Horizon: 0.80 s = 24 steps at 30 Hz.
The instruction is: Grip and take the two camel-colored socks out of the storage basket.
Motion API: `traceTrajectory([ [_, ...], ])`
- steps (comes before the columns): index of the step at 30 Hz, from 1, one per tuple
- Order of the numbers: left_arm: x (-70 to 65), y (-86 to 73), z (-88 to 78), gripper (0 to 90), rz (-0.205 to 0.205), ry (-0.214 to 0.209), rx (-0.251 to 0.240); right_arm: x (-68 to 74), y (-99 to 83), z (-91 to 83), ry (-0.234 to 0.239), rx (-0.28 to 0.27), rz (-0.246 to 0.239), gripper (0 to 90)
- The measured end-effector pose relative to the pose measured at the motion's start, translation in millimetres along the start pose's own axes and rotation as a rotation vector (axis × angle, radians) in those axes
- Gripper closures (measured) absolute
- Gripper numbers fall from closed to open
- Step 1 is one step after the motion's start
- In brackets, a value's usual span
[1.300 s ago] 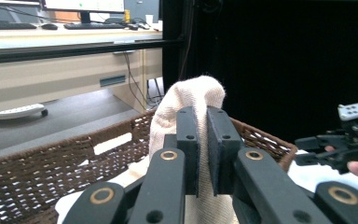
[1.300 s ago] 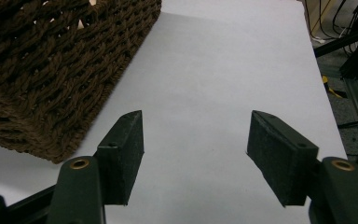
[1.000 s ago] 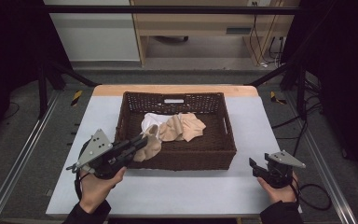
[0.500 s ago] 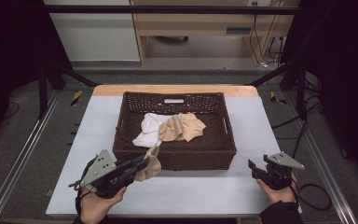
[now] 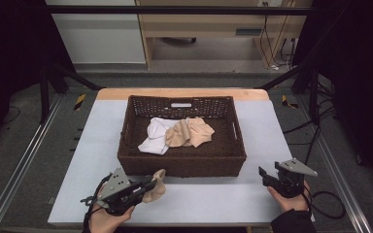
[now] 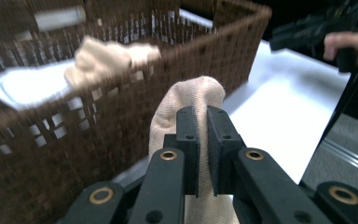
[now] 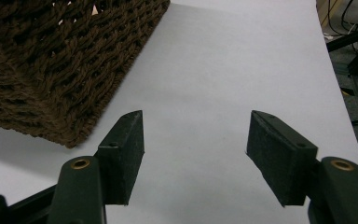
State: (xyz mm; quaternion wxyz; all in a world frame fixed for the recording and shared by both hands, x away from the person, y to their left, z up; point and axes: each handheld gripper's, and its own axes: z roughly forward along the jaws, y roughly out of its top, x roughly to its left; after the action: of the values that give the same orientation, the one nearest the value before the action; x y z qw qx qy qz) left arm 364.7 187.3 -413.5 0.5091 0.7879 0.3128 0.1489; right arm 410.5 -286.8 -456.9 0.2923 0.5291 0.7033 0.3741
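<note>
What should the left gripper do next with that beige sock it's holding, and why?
Probably lower the beige sock onto the bare table and open. The left gripper is shut on it, already outside the basket, near the front edge, while the right gripper waits open.

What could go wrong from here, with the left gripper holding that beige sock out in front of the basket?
1. The left gripper pinches only a fold of the beige sock; most of it hangs free, so it might slip out.
2. The sock hangs close to the wicker basket, whose rough weave could snag it.
3. The right gripper sits open over the white tabletop, holding nothing, too far off to catch a dropped sock.
</note>
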Motion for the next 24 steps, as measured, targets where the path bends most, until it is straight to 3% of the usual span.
traceTrajectory([
  [8, 9.3, -21.3, 22.8, 83.2, -0.015, 0.013, 0.114, 0.0, -1.1, 2.1, 0.001, 0.011, -0.001, 36.3],
  [12, 12.0, -26.4, 28.3, 82.6, -0.003, 0.032, 0.141, 0.4, -1.4, 3.3, 0.004, 0.018, -0.006, 36.3],
  [14, 14.5, -30.0, 32.2, 78.0, 0.008, 0.042, 0.160, 0.8, -1.5, 3.8, 0.003, 0.021, -0.007, 36.2],
  [20, 17.2, -30.2, 32.2, 57.7, -0.015, 0.069, 0.150, 0.5, -1.6, 3.6, 0.003, 0.020, -0.006, 36.1],
  [24, 16.2, -25.2, 27.6, 50.5, -0.004, 0.086, 0.116, 0.1, -1.8, 3.7, 0.002, 0.021, -0.005, 35.9],
])
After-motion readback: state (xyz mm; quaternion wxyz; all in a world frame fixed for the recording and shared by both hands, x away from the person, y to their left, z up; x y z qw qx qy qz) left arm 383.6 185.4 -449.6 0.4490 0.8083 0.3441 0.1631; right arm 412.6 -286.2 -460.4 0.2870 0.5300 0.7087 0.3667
